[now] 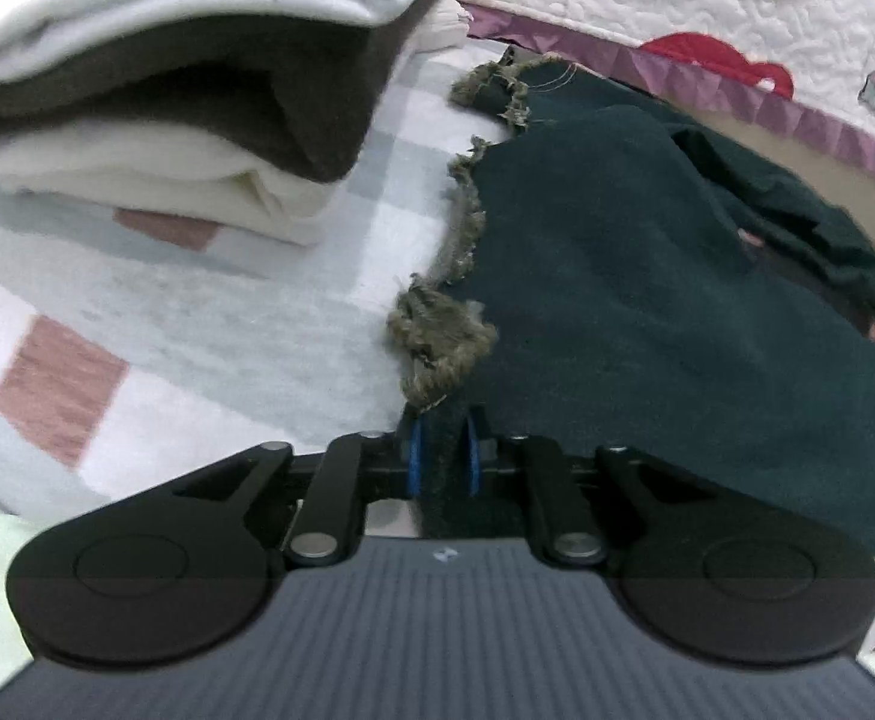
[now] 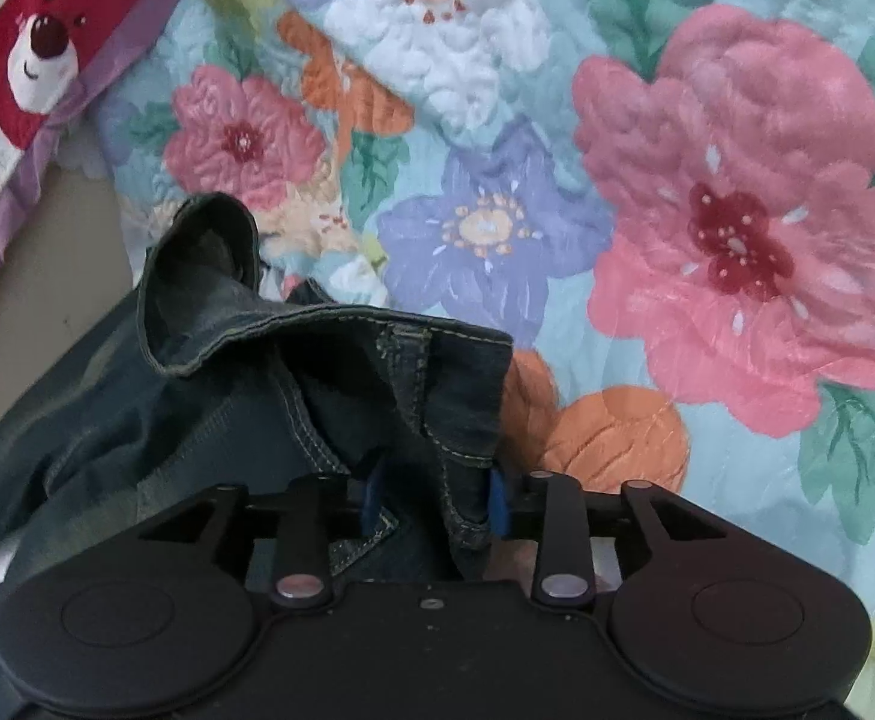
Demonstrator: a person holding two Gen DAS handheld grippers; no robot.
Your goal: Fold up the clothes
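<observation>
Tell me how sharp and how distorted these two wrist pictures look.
Left wrist view: the folded stack of white, brown and cream cloths at the top left is smeared with blur, while the frayed dark green garment is sharper. Right wrist view: the dark denim waistband is fairly crisp; the fisheye bends the floral quilt at the edges.

To your left, the stack of folded clothes blocked the far side, while the checked blanket between it and the frayed hem of the dark jeans lay open for a pass. On your right, the raised waistband stood in the way ahead; beyond it the floral quilt was flat, free room. The bear-print quilt edged the far left.
</observation>
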